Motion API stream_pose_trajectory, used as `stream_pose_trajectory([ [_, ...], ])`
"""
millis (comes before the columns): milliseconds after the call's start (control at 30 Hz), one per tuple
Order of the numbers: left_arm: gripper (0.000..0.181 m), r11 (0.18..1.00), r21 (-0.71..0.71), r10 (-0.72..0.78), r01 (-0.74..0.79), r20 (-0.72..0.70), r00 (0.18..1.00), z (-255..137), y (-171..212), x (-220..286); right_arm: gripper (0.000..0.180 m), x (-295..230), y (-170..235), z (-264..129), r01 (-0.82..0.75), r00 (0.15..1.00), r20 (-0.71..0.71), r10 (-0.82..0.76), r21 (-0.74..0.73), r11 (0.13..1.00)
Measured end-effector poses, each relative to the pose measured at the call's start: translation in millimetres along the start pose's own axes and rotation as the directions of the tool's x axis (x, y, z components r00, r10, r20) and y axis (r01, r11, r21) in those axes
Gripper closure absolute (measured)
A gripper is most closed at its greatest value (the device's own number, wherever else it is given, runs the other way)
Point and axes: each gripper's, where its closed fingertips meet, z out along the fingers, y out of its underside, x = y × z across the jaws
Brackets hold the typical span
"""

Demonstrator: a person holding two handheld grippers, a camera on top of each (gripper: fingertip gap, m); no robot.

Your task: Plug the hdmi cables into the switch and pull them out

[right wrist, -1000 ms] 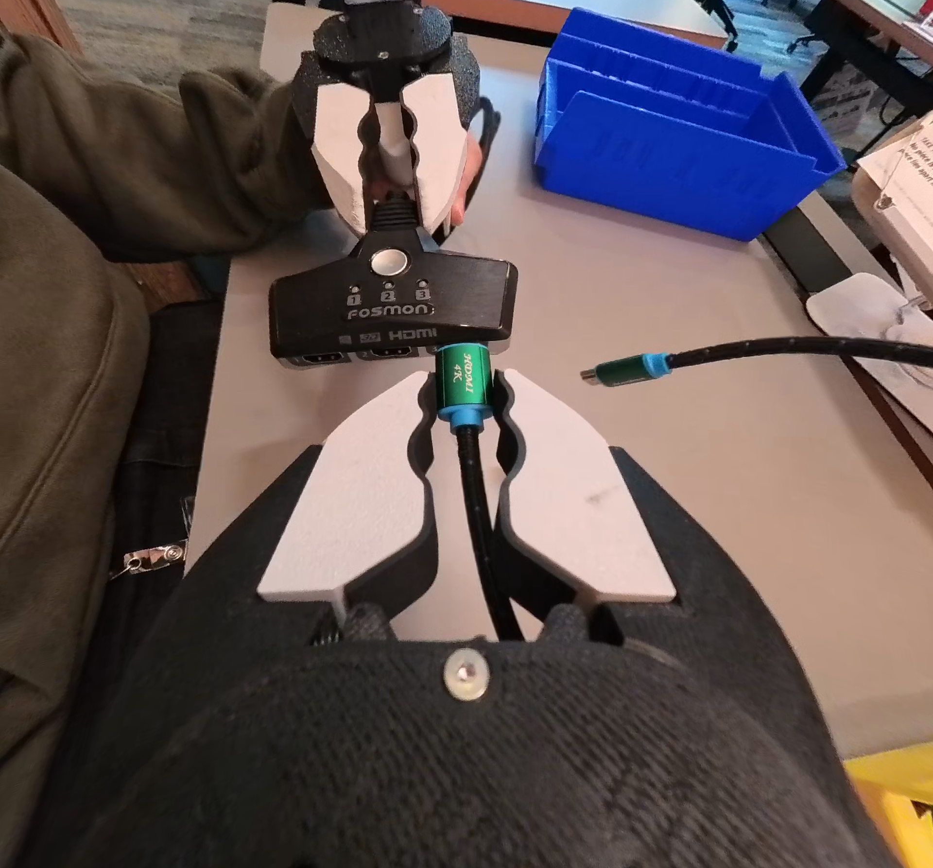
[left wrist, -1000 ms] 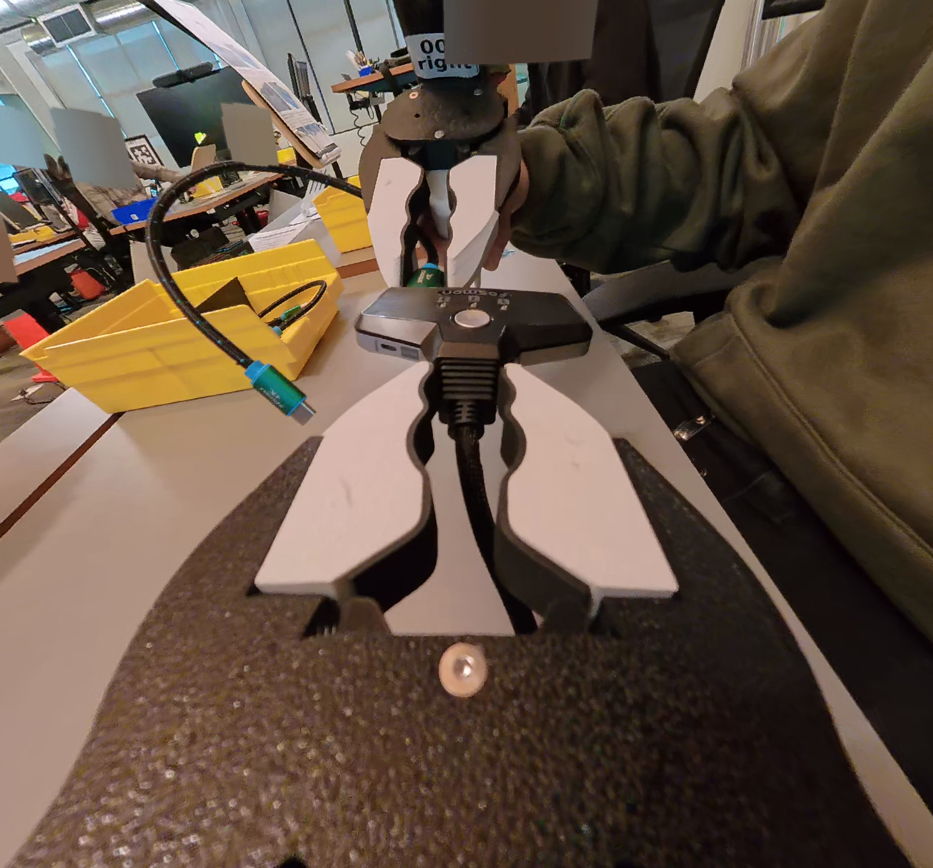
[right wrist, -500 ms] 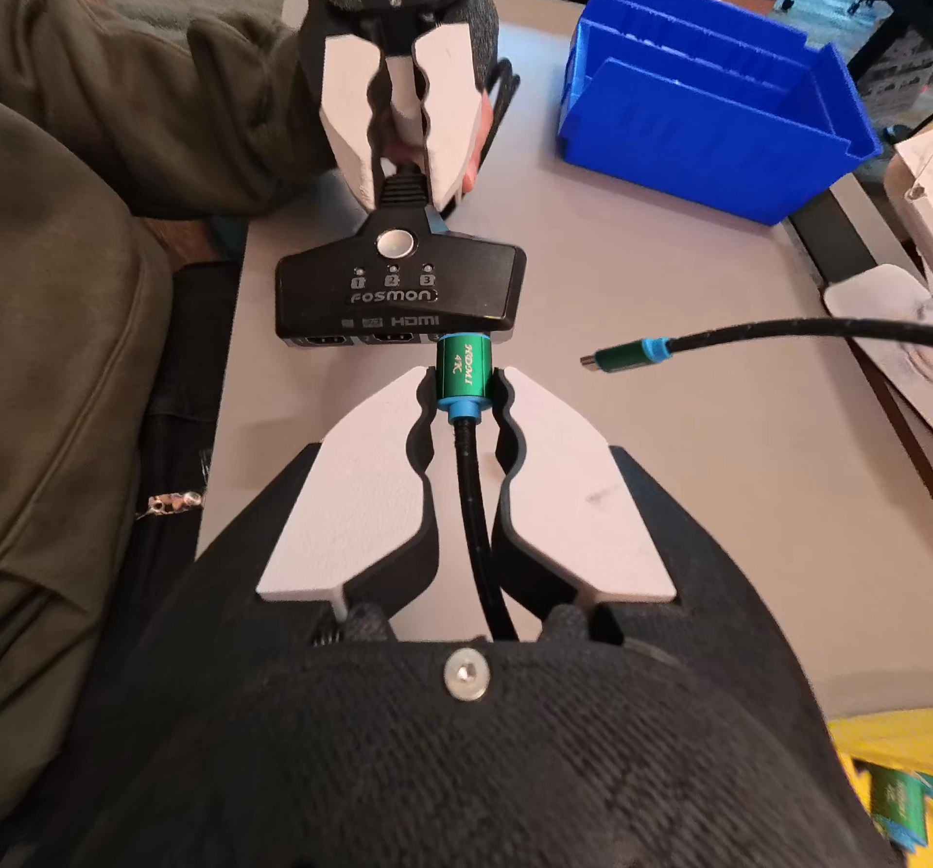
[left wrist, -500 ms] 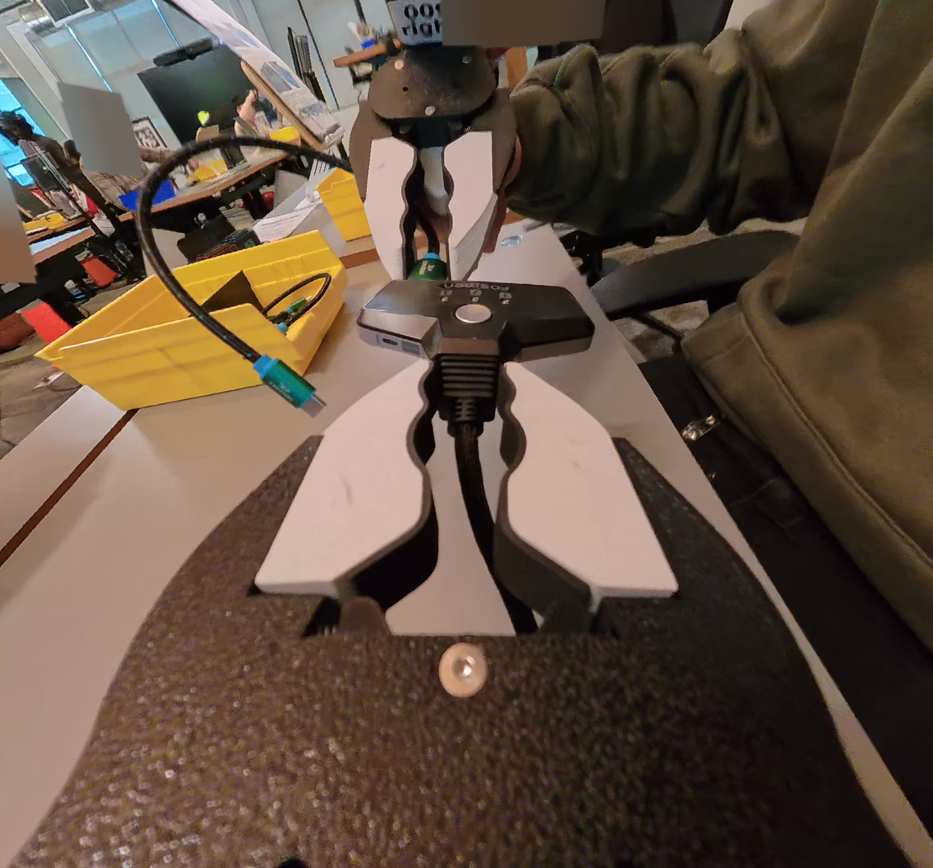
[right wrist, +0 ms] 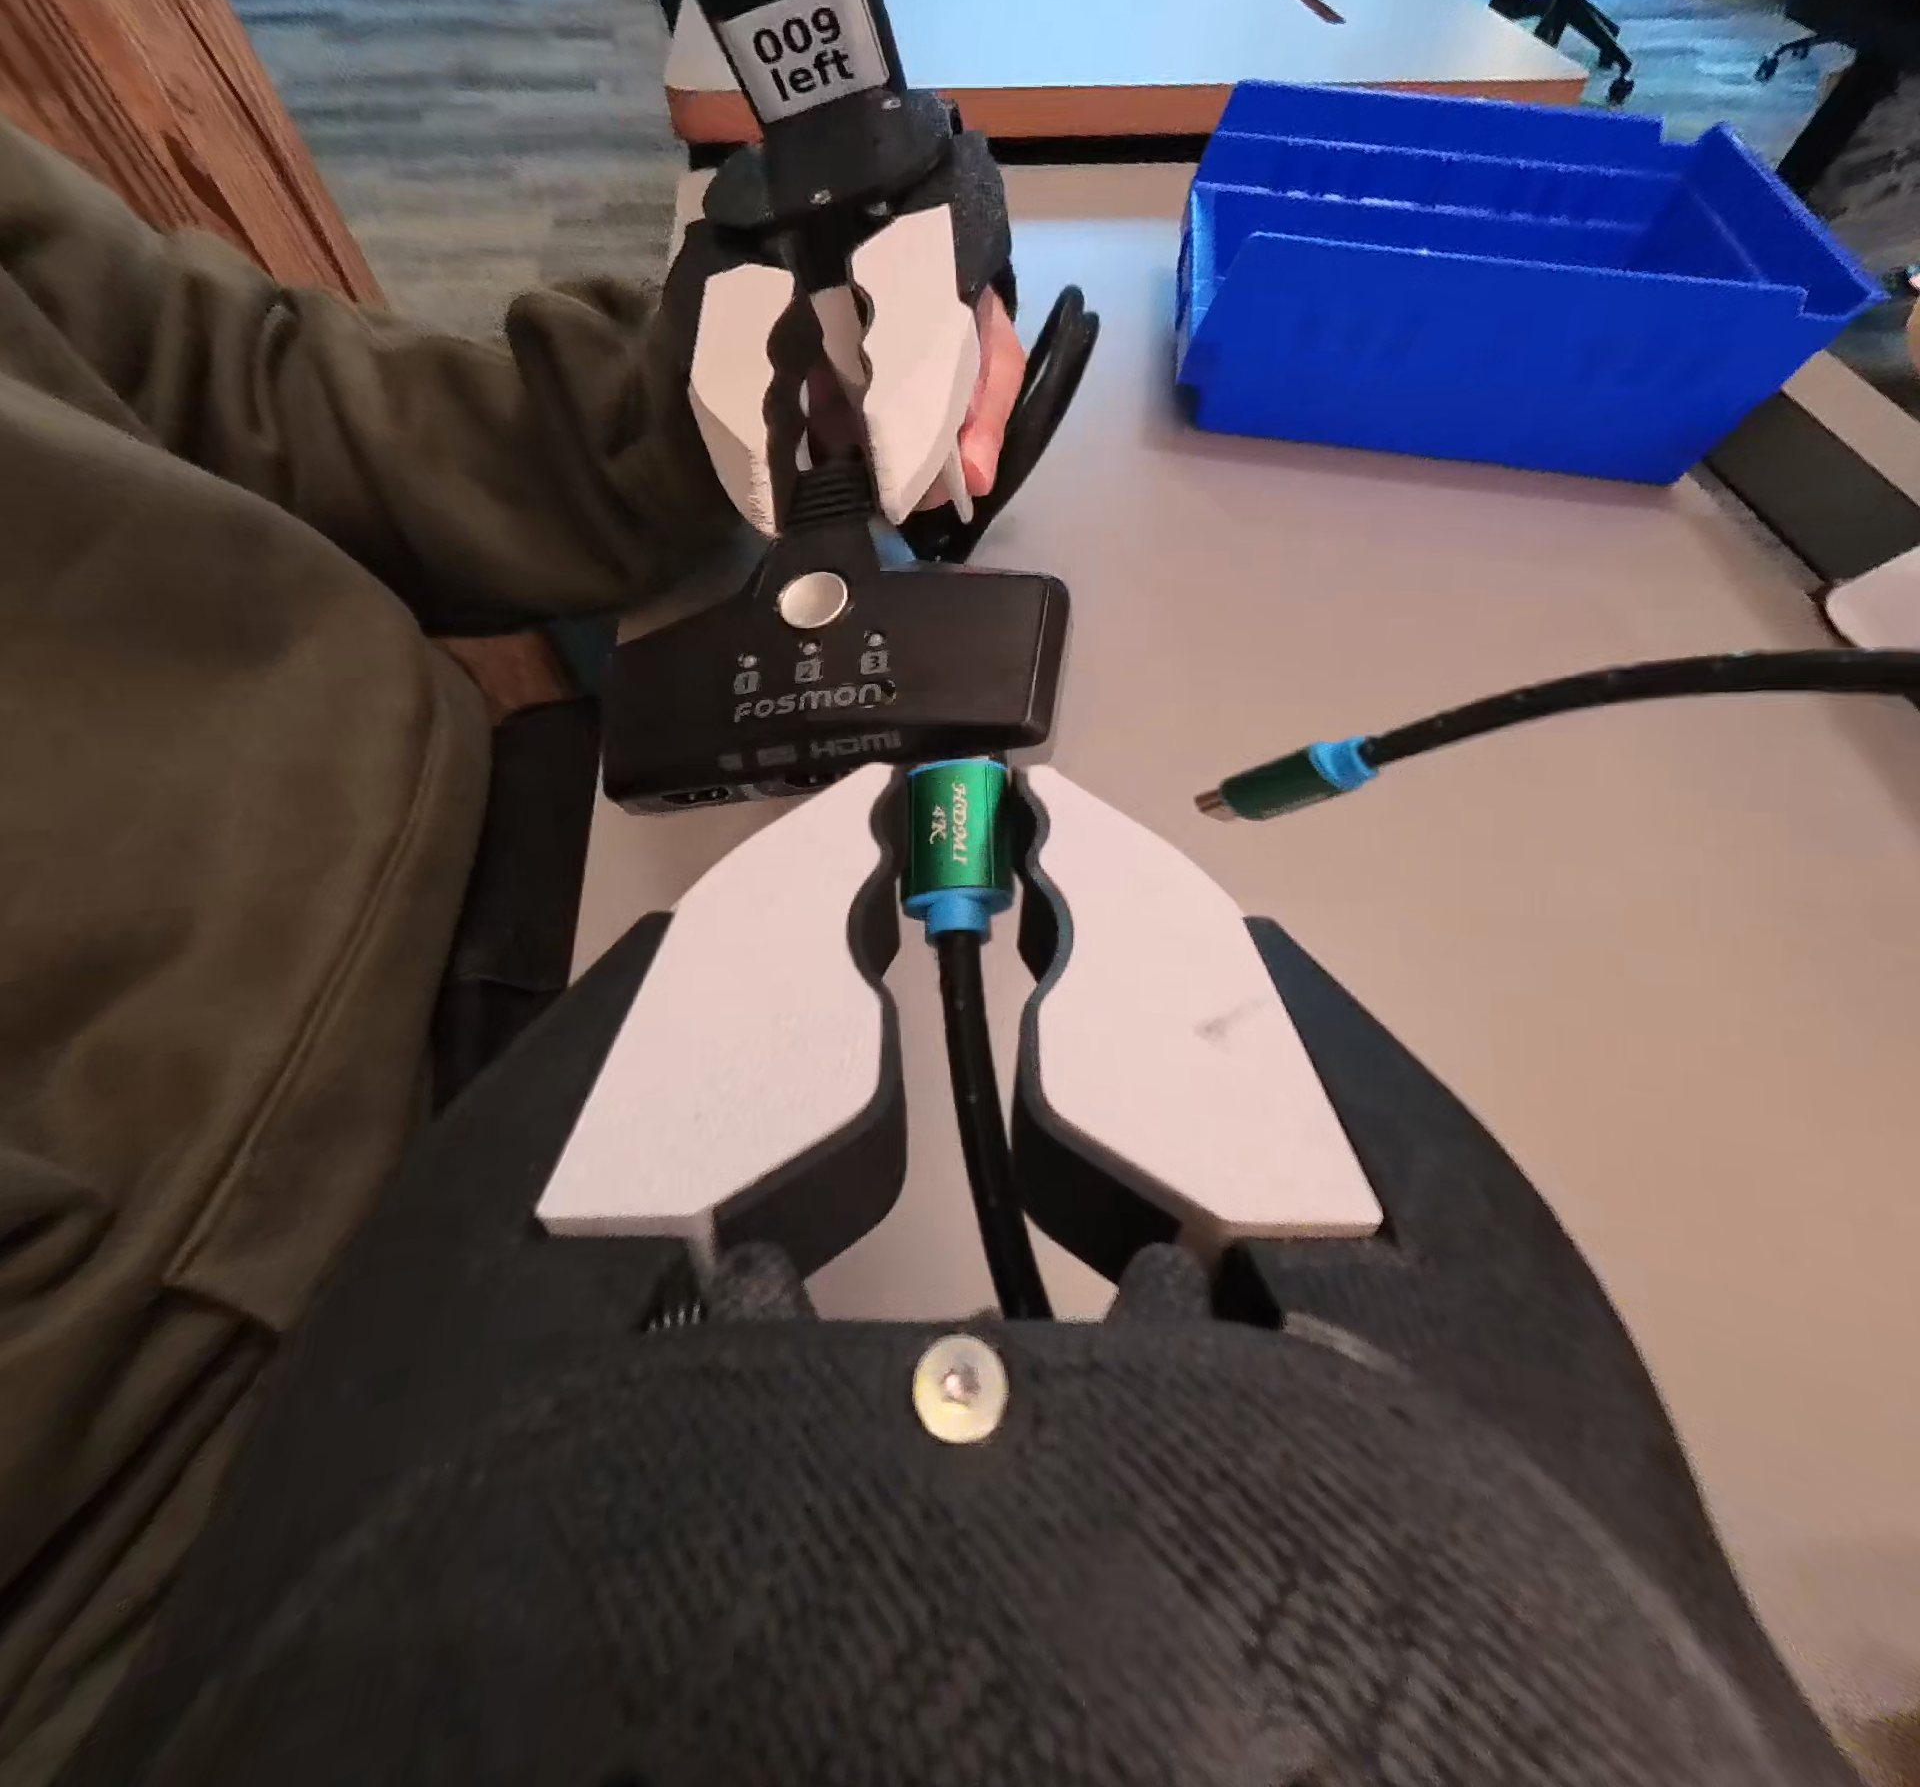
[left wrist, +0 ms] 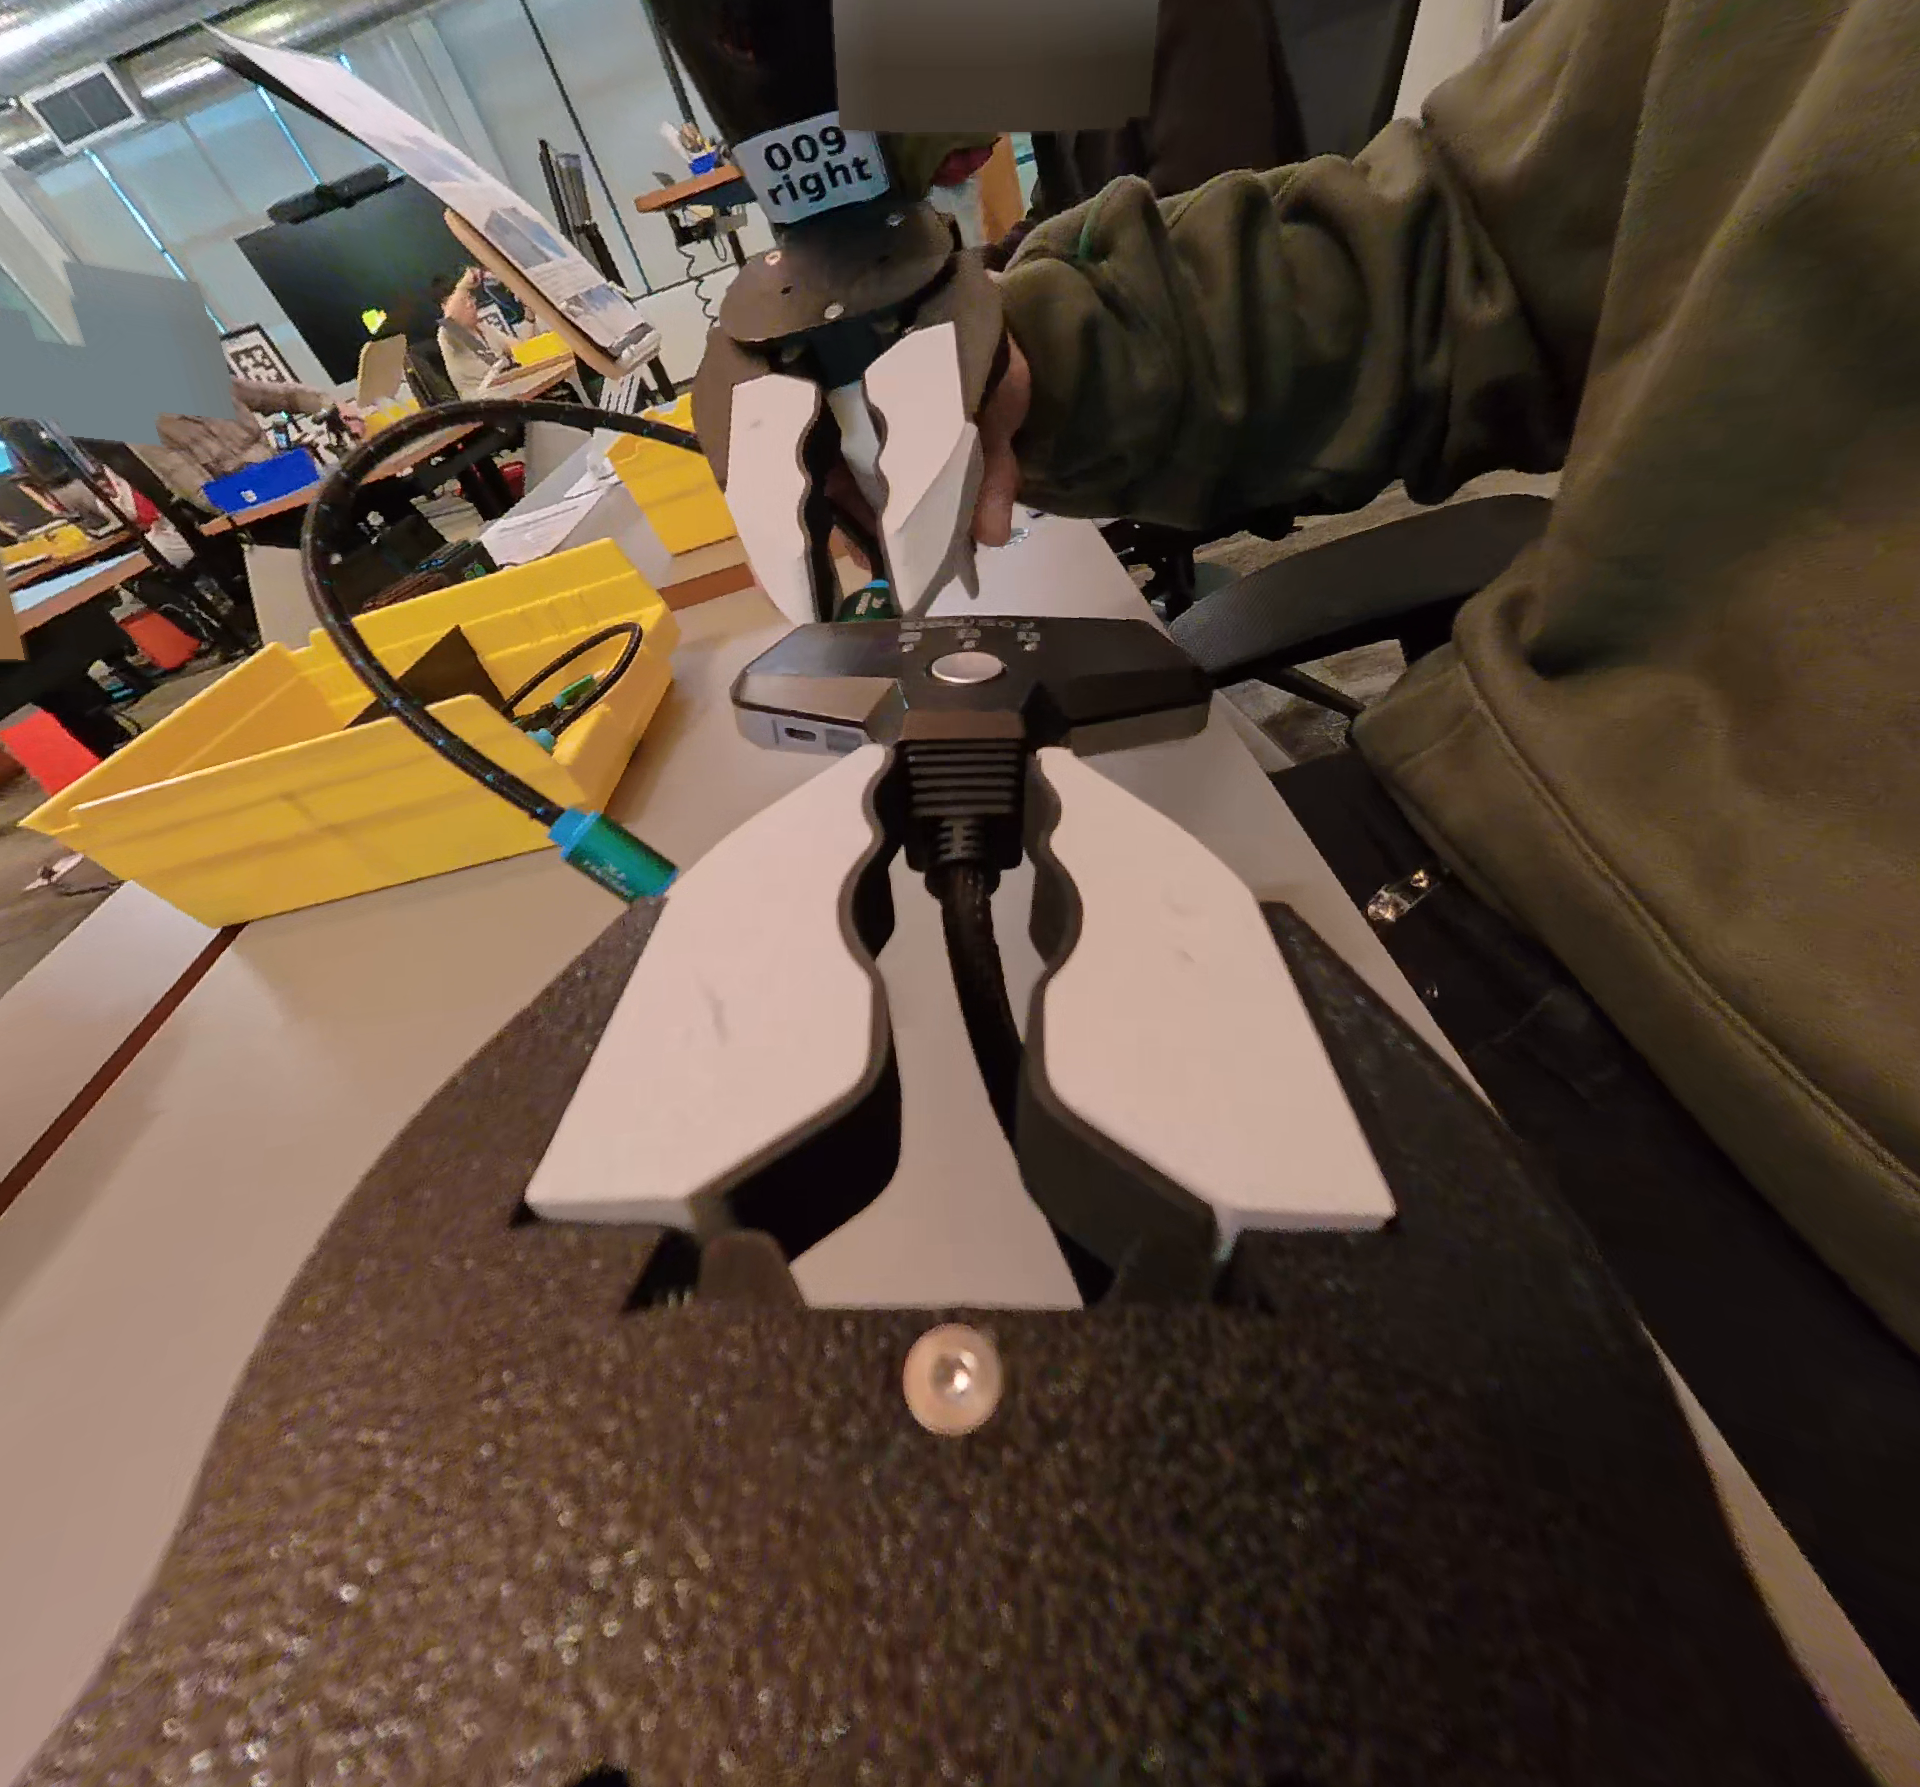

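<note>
The black HDMI switch (right wrist: 831,688) is held just above the table's near edge, between my two grippers. My left gripper (left wrist: 958,771) is shut on the ribbed collar (left wrist: 961,771) of the switch's own black cable. My right gripper (right wrist: 956,787) is shut on a green HDMI plug (right wrist: 954,838). The plug's front end meets the switch's right-hand port, and no metal tip shows. The other ports show empty. A second green plug (right wrist: 1288,781) on a black braided cable hangs free to the right; it also shows in the left wrist view (left wrist: 613,859).
A blue bin (right wrist: 1507,283) stands on the table beyond the switch. A yellow bin (left wrist: 312,771) holding another cable sits on the opposite side. The person's olive sleeve (right wrist: 260,542) and body are close along the table edge. A coil of black cable (right wrist: 1049,387) lies behind the left gripper.
The green plug sits deeper between my right fingers and the switch is closer to their tips. The switch has turned slightly. Both grips are unchanged. The free plug has shifted a little.
</note>
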Motion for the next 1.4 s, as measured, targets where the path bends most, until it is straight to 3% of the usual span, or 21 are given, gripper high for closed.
stream_pose_trajectory([
  [367, 0.159, 1.000, 0.021, -0.004, 0.004, 0.000, 1.000, -3.0, 1.3, -0.9, 0.158, 0.8, 4.7, 8.5, 0.041, 0.998, -0.043, -0.043, -0.048, 0.998],
  [800, 0.159, 1.000, 0.028, -0.001, 0.001, -0.005, 1.000, -3.2, 1.1, -0.1, 0.163, -0.2, -2.2, 7.1, -0.039, 0.998, -0.049, 0.039, 0.000, 0.999],
  [933, 0.159, 1.000, 0.031, -0.007, 0.007, -0.004, 1.000, -3.3, 2.0, -0.8, 0.153, -0.2, 6.9, 10.3, 0.011, 0.998, -0.065, -0.015, -0.064, 0.998],
  [1400, 0.159, 0.999, 0.035, -0.001, 0.001, -0.002, 1.000, -5.1, 1.6, -1.0, 0.159, -0.7, 0.8, 10.7, 0.048, 0.996, -0.067, -0.052, -0.055, 0.997],
])
